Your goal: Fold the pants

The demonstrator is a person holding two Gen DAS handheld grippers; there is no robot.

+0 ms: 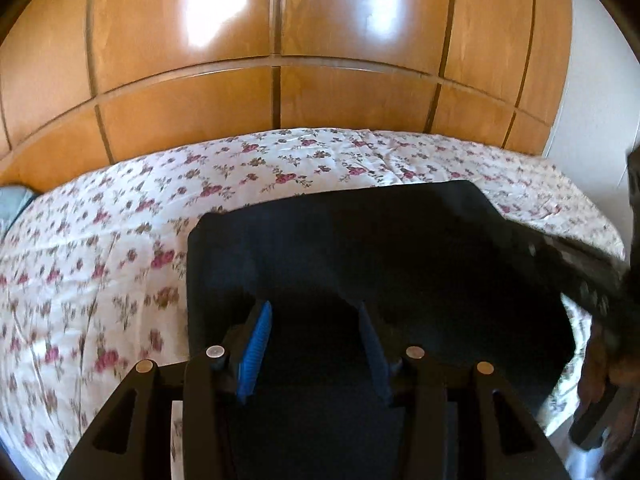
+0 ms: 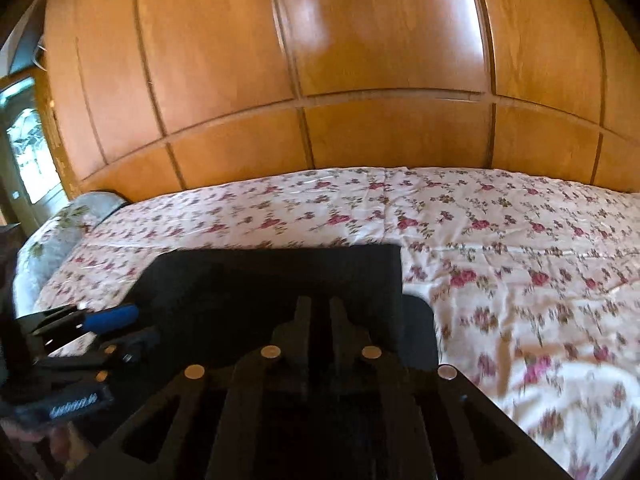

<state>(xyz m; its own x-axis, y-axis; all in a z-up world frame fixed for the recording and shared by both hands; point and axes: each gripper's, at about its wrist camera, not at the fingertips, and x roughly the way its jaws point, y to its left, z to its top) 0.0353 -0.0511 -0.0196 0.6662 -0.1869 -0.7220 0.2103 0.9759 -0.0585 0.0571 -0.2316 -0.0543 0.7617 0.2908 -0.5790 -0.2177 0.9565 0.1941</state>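
Observation:
Dark navy pants (image 1: 360, 248) lie folded in a flat block on the floral bedspread (image 1: 100, 240). My left gripper (image 1: 316, 312) hovers over their near part with its blue-padded fingers (image 1: 256, 344) spread wide and nothing between them. In the right wrist view the pants (image 2: 272, 276) lie just ahead, and my right gripper (image 2: 319, 308) is over their near right part with its fingers close together; I cannot tell whether cloth is pinched between them. The left gripper (image 2: 112, 328) shows at the left edge of that view.
A wooden panelled wardrobe (image 1: 280, 40) stands behind the bed. A pale pillow (image 2: 64, 232) lies at the left end of the bed. A window (image 2: 28, 152) is at far left. The right hand and its handle (image 1: 600, 400) show at the right edge.

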